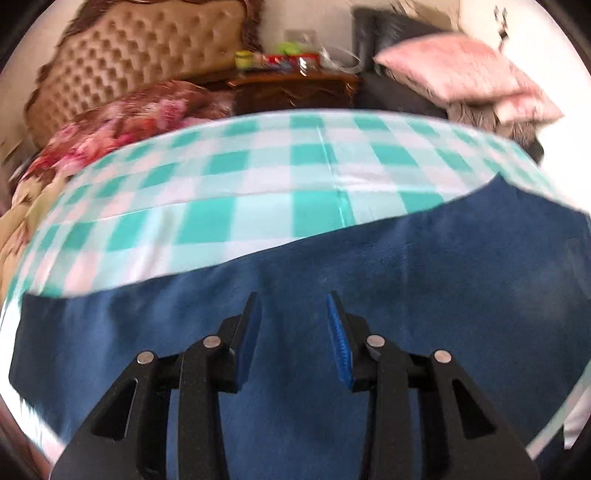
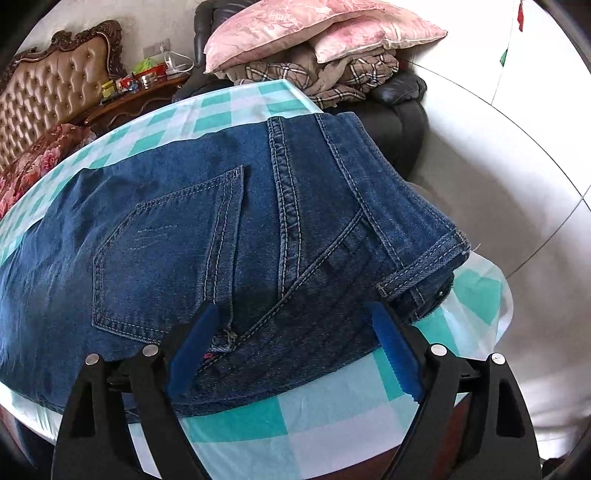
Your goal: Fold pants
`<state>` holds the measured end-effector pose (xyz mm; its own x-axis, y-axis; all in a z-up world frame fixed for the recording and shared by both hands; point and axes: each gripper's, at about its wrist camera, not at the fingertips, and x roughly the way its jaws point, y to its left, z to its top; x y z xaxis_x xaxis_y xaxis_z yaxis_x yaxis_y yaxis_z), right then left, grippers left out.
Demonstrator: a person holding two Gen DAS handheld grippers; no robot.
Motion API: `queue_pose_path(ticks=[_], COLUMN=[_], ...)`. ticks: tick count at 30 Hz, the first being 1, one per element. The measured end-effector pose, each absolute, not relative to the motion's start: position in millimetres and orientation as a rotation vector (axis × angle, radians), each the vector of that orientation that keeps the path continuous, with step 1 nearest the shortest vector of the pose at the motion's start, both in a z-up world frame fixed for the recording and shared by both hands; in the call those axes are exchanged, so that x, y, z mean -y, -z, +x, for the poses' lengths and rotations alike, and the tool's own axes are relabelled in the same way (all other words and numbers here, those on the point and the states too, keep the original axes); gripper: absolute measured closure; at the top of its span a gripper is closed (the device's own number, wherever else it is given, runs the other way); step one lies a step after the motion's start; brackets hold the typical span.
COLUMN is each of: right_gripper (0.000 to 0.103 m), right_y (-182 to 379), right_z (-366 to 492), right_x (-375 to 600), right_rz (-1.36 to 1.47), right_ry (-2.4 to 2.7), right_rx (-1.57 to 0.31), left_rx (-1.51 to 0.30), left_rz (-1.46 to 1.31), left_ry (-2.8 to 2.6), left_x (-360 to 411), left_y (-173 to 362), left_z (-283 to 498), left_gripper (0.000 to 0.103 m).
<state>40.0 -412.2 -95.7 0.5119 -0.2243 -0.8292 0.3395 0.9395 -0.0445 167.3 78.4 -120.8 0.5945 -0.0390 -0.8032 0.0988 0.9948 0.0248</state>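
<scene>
Spread flat across a table draped in a teal-and-white checked cloth [image 2: 236, 417]: a pair of dark blue denim jeans [image 2: 177, 229], back side up, with a stitched back pocket [image 2: 166, 254] and centre seam on show. Waistband [image 2: 402, 206] turned toward the table's right-hand edge, one corner of it reaching out to that edge. Legs running off to the left, seen from the left wrist as a broad, blurred field of blue [image 1: 332, 295] against the checked cloth [image 1: 258, 173].

Poised over the seat of the jeans, the right black two-finger gripper with blue ribbed pads [image 2: 295, 339], jaws spread wide and holding nothing; left pad [image 2: 192, 350] over the pocket's lower corner, right pad [image 2: 397, 354] over the waistband end by a belt loop. Contact with the fabric hard to judge from this angle.

Over the leg fabric, the left black gripper [image 1: 293, 332], jaws parted by a narrower gap, nothing between them.

Behind the table: a tufted tan headboard in a carved dark frame [image 2: 48, 96], a floral red-and-pink quilt [image 1: 122, 125], a dark wooden nightstand crowded with small items [image 1: 291, 81], and pale pink pillows [image 2: 310, 29] stacked on plaid bedding atop a black leather chair [image 2: 399, 114].
</scene>
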Motion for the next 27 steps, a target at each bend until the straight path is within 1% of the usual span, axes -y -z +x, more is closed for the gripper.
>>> queue_pose_path(ticks=[2,4,6,9,14,17,18,20,22,25,27], right_gripper=[0.022,0.027,0.031,0.031,0.032,0.033,0.032,0.032,0.032,0.031,0.031], right_y=[83.2,69.9,60.1,50.4,62.9,81.9,87.3,94.3,96.1,84.7,73.5], right_z=[43.2,52.3,69.4,102.7,164.5,191.3,192.1,191.2,188.2,167.1,142.5], right_x=[407.4,401.8,399.7,404.2,411.0,427.2,433.0,437.1,427.5,415.3,393.6], right_rz=[0.123,0.092,0.057,0.077,0.102,0.051,0.047,0.054,-0.027,-0.022,0.009], right_ry=[0.311,0.282,0.276,0.259,0.168,0.305,0.336,0.327,0.337,0.346,0.287], right_rx=[-0.939,-0.912,-0.903,-0.886,-0.877,-0.932,-0.947,-0.948,-0.928,-0.907,-0.877], left_rx=[-0.966,-0.961,-0.923,-0.895,-0.910,-0.905,-0.896,-0.883,-0.864,-0.846,-0.834], left_rz=[0.063,-0.011,-0.042,-0.081,-0.241,-0.279,-0.286,-0.388,-0.476,-0.571,-0.584], left_ry=[0.023,-0.019,-0.021,-0.032,-0.131,-0.179,-0.214,-0.283,-0.417,-0.510,-0.536], left_x=[-87.4,-105.6,-113.3,-120.5,-146.4,-167.5,-178.1,-216.1,-264.1,-315.7,-338.4], left_y=[133.7,131.6,123.1,117.9,119.8,117.0,115.8,117.3,119.6,121.0,119.4], left_z=[184.1,185.2,169.9,140.0,82.3,59.0,51.8,35.9,12.0,-14.2,-24.3], left_gripper=[0.063,0.063,0.061,0.058,0.058,0.058,0.058,0.057,0.057,0.056,0.051])
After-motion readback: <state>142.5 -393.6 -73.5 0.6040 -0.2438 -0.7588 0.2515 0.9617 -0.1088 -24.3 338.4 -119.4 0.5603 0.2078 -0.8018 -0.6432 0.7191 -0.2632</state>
